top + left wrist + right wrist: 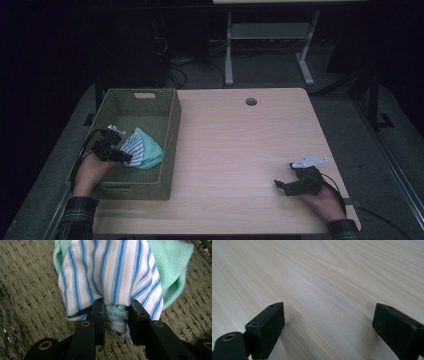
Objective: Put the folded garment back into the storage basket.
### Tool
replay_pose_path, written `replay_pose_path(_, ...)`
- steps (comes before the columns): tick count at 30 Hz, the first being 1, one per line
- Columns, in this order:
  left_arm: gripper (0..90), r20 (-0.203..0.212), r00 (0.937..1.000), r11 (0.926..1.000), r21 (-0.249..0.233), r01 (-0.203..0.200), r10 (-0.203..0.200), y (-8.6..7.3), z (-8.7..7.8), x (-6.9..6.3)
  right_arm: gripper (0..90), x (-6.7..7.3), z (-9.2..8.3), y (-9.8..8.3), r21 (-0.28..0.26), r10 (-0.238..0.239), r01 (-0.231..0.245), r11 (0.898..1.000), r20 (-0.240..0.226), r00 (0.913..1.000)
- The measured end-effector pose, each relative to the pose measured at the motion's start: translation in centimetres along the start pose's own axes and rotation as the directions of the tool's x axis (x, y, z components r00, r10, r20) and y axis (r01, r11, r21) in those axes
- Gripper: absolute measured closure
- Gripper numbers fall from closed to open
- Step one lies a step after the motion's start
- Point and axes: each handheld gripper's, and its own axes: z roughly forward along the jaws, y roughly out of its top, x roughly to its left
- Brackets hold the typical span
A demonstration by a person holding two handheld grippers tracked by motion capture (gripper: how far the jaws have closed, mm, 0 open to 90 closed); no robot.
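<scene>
- Two cloths are bunched together between the jaws of my left gripper [116, 315]: a blue-striped white cloth [110, 272] wrapped around a mint-green cloth [170, 262]. The jaws stand only part-way apart, and both pads still bear on the gathered fold.
- Both cloths sit inside the woven basket [170, 130] at the left side of the table [240, 150], over its floor, toward the near right wall.
- My right gripper [290, 185] rests low over the bare tabletop at the near right, jaws spread wide with nothing between them.
- I judge the step in hand to be the deposit of the bundle in the basket.
- Procedure: lower the bundle until the fabric rests on the weave, then spread the jaws fully before withdrawal.
- Withdraw straight back along the jaw axis. A sideways pull could drag the striped hem out with a pad.
- Check that no fold drapes over the basket rim.
- Caution: the green fold sits deep between the pads and may cling. Lift slowly and watch it drop.
- Keep the right gripper parked, well apart from the basket.
</scene>
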Motion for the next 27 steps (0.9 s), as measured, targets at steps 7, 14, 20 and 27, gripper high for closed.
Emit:
replay_pose_path(7,51.1,-0.052,0.9985,0.9998,0.01,-0.016,0.017,0.0,0.2,0.0,10.3,0.0,0.0,0.0,0.0,0.0,0.0,1.0,0.0,1.0)
replay_pose_path(14,29.7,-0.037,0.9993,0.9983,-0.058,0.006,-0.008,0.1,-0.4,0.4,10.3,0.0,0.0,0.0,0.0,0.0,0.0,1.0,0.0,1.0)
replay_pose_path(20,21.8,-0.016,0.9998,0.9939,-0.11,0.007,-0.009,0.2,-1.0,0.4,10.3,0.0,0.0,0.0,-0.001,-0.001,0.001,1.0,0.001,1.0)
replay_pose_path(27,17.9,-0.005,0.9999,0.9837,-0.18,0.011,-0.012,0.7,-2.2,0.0,10.3,0.0,0.0,0.0,-0.001,-0.001,0.001,1.0,0.001,1.0)
